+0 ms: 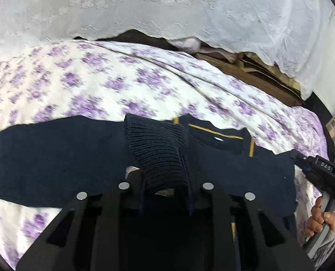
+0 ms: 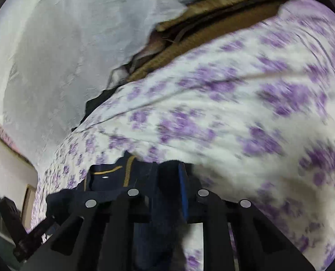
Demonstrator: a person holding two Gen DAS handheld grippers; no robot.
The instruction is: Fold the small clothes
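A: Surface first. What bounds the work area?

B: A bedsheet (image 1: 81, 83), white with purple flowers, spread wide to the left and ahead of the left gripper (image 1: 165, 180). Its far edge meets a white lace cloth (image 1: 167, 6) hanging behind. A dark gap and some brown material (image 1: 253, 72) show under the lace hem, far right.

A: And the garment?

B: Navy sweater (image 1: 54, 162), lying flat across the sheet in a broad band, with mustard trim (image 1: 214, 131) at the neckline and a small white label inside it. Bare sheet lies beyond it and at lower left.

A: Left tool state?

B: Pressed together on the sweater's ribbed cuff (image 1: 156, 149), which stands up from between the fingers, lifted off the body of the garment.

A: Right side?

B: From the right wrist view, the right gripper (image 2: 168, 180) sits at the sweater's right edge, fingers nearly together with dark knit between them, a blue pad (image 2: 182, 192) showing. It appears pinched on the sweater. The sheet to its right is blurred. In the left view a hand (image 1: 323, 221) holds the right tool's handle, just beside the sweater's right edge.
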